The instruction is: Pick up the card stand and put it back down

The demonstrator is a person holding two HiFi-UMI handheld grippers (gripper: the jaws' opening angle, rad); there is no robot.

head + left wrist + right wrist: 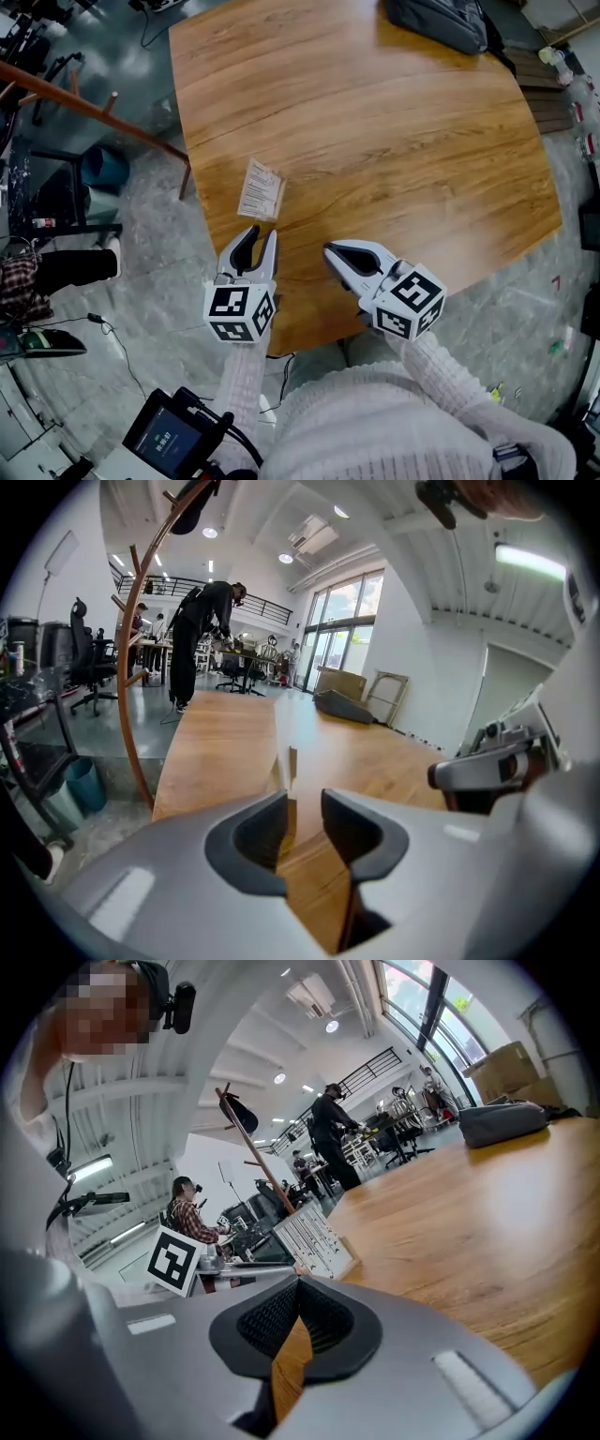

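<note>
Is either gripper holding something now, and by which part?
Nothing is held. The left gripper stands open and empty, short of the upright white printed card stand; the right gripper is shut on nothing.

White ribbed sleeves [441, 375], grey tongs [255, 239], marker cubes [239, 312]

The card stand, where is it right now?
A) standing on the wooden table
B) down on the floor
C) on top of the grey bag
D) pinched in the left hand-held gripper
A: the card stand stands on the wooden table, just ahead of the left hand-held gripper, whose jaws are apart with nothing between them.
</note>
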